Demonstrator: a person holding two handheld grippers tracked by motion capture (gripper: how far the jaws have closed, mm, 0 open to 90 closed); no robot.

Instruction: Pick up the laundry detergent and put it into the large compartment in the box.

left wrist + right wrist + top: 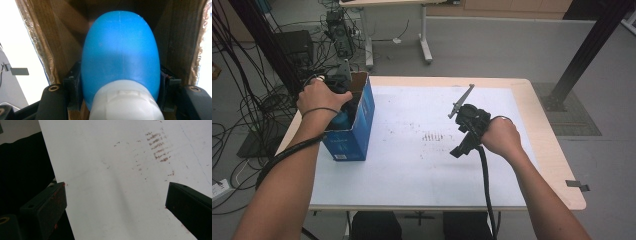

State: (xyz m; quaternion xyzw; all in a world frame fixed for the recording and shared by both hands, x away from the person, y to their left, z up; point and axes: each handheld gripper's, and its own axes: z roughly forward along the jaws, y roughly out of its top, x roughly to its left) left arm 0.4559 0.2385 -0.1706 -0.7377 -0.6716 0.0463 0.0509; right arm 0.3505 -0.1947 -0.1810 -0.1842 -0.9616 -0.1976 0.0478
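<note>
Bottle looks like smooth plastic, light but slippery; left gripper clamps it near the cap inside the box; right gripper gapes empty.

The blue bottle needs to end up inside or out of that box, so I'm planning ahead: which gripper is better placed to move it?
Left: the left gripper is shut on the blue bottle inside the box; the right gripper is open over the table.

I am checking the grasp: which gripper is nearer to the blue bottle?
Left. The left gripper is shut on the blue bottle inside the blue box. The right gripper hangs open over the white table, well apart.
</note>
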